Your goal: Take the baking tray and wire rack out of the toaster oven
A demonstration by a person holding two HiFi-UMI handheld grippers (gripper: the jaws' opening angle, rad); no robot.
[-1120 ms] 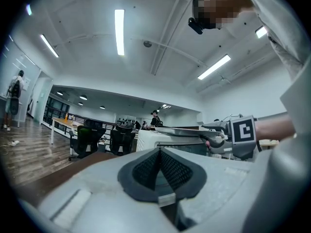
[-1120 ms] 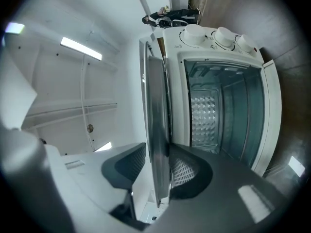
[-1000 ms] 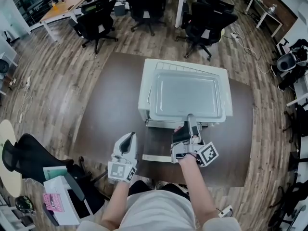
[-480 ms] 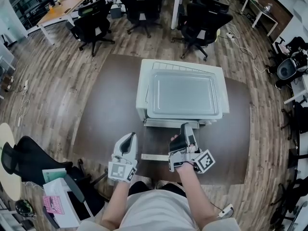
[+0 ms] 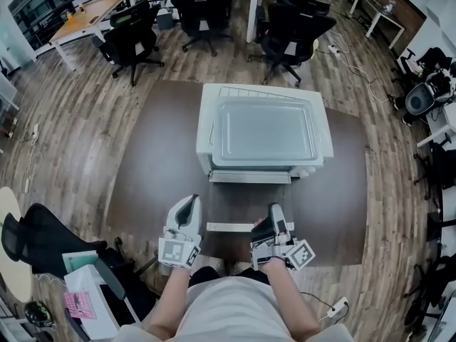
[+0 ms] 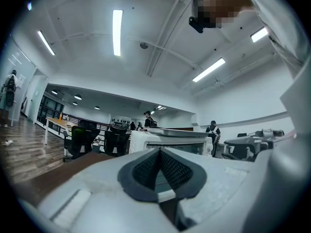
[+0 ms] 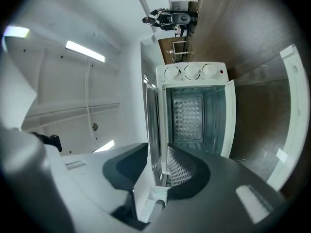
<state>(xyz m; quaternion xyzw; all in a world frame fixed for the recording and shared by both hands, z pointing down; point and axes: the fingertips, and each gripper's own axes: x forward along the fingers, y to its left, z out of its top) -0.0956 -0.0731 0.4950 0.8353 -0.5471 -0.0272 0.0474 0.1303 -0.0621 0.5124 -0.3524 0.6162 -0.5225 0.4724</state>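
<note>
The white toaster oven (image 5: 204, 130) stands at the middle of the brown table. A grey baking tray (image 5: 263, 130) lies flat on its top. Thin wires of a rack (image 5: 249, 90) show behind the tray. The oven door (image 5: 246, 201) hangs open toward me, its white handle (image 5: 231, 227) nearest. My right gripper (image 5: 274, 212) hovers just past the handle, rolled on its side. Its jaws have just been closing and stand open with nothing between them. In the right gripper view (image 7: 158, 149) the open cavity (image 7: 188, 115) faces me. My left gripper (image 5: 190, 201) rests at the left, its pads (image 6: 177, 169) together.
The table (image 5: 157, 169) has bare room left and right of the oven. Black office chairs (image 5: 132, 38) (image 5: 292, 27) and desks stand beyond the far edge. A chair and boxes (image 5: 89, 301) sit at the lower left on the wood floor.
My right gripper has drawn back from the tray's front edge to the door handle. The tray stays on the oven top. The left gripper has not moved.
</note>
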